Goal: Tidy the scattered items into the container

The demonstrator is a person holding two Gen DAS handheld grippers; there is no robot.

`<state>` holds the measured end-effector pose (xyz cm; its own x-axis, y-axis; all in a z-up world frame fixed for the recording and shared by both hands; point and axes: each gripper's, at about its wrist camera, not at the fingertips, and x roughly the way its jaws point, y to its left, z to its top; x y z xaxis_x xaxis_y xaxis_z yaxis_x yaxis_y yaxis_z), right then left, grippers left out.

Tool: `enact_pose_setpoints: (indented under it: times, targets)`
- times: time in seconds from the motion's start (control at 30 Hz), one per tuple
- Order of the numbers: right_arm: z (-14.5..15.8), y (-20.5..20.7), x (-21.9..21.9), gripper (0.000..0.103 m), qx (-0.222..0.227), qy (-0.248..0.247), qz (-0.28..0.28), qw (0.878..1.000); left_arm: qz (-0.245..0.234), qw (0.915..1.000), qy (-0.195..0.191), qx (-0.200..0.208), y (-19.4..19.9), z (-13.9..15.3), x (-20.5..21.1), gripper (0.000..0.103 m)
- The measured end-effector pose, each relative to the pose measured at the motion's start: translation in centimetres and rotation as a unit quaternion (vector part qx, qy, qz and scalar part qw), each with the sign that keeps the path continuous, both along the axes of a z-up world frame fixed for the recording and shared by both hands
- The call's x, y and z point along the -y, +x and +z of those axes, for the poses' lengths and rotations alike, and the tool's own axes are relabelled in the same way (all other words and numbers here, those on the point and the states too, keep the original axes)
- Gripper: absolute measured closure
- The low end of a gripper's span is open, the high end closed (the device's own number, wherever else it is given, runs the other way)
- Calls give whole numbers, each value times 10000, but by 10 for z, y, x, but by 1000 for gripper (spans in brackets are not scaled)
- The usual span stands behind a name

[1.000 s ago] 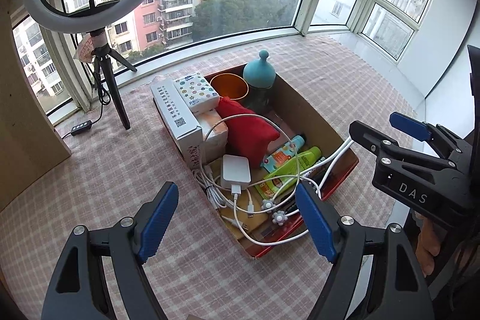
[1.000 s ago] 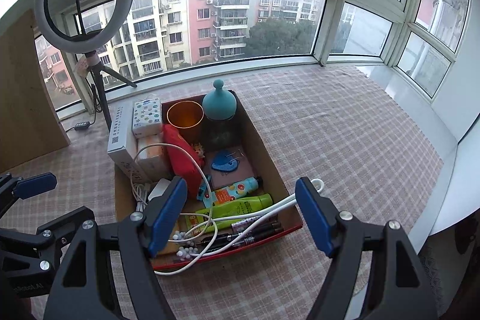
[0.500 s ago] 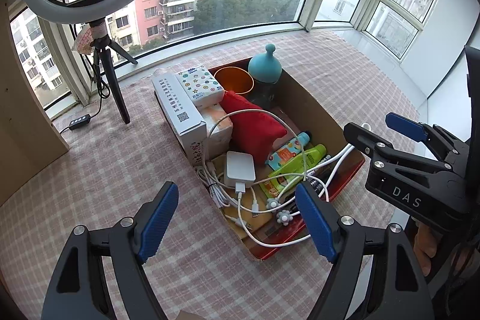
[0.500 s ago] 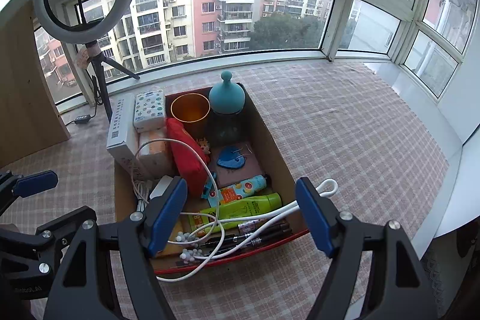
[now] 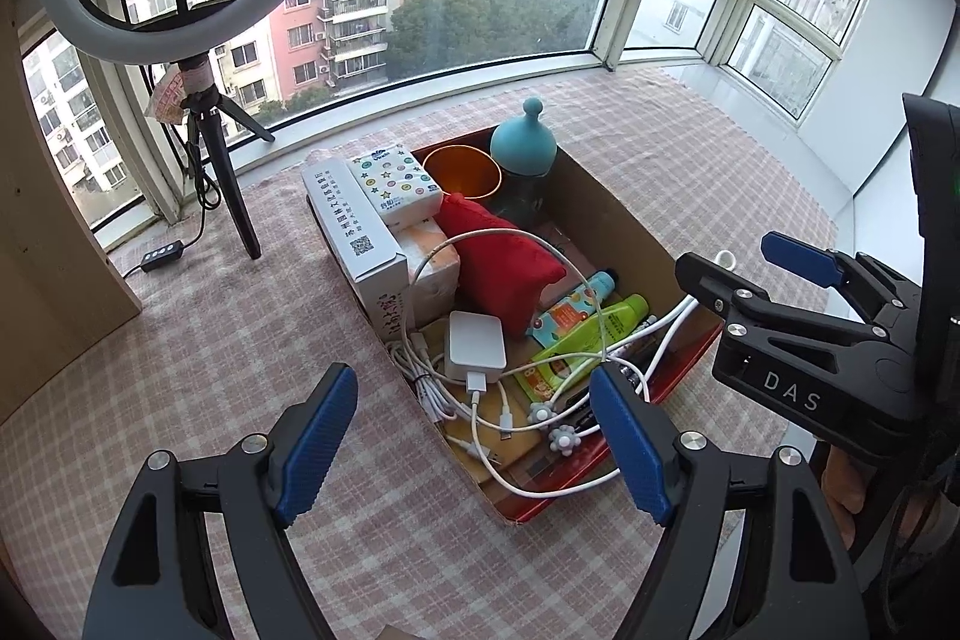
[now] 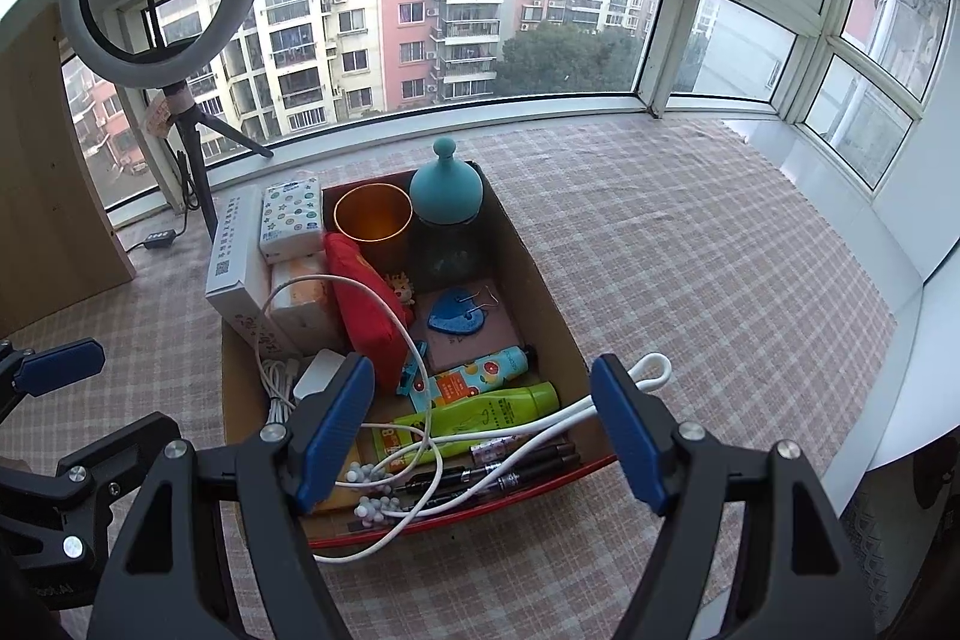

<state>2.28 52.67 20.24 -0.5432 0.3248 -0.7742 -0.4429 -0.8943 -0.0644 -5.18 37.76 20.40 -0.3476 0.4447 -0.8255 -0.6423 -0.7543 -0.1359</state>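
A cardboard box (image 5: pixel 612 214) (image 6: pixel 543 304) with a red lower rim sits on the checked cloth. It holds white boxes (image 5: pixel 354 226), a tissue pack (image 6: pixel 289 219), an orange cup (image 6: pixel 373 219), a teal-capped bottle (image 6: pixel 445 196), a red pouch (image 5: pixel 498 262), tubes (image 6: pixel 498 403), pens (image 6: pixel 498 466), a white charger (image 5: pixel 475 347) and a tangled white cable (image 6: pixel 651 370) that hangs over the rim. My left gripper (image 5: pixel 474 454) is open and empty before the box's near left corner. My right gripper (image 6: pixel 480 436) is open and empty above the box's near edge.
A ring light on a black tripod (image 5: pixel 222 172) (image 6: pixel 192 160) stands at the back left, with its cord and controller (image 5: pixel 159 256) on the cloth. A wooden panel (image 6: pixel 42 196) stands at the left. Windows surround the platform; its edge drops off at the right.
Both grippers have drawn back and up a little from the box and stayed open. The cable's loop now shows over the box's right rim.
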Motion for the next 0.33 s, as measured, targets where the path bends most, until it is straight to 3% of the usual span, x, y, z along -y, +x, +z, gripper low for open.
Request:
enact_pose_setpoints:
  times: [0.33]
  targets:
    - [-1, 0, 1, 29, 12, -6, 8, 10000, 63, 10000, -2, -18, -2, 0, 3, 25]
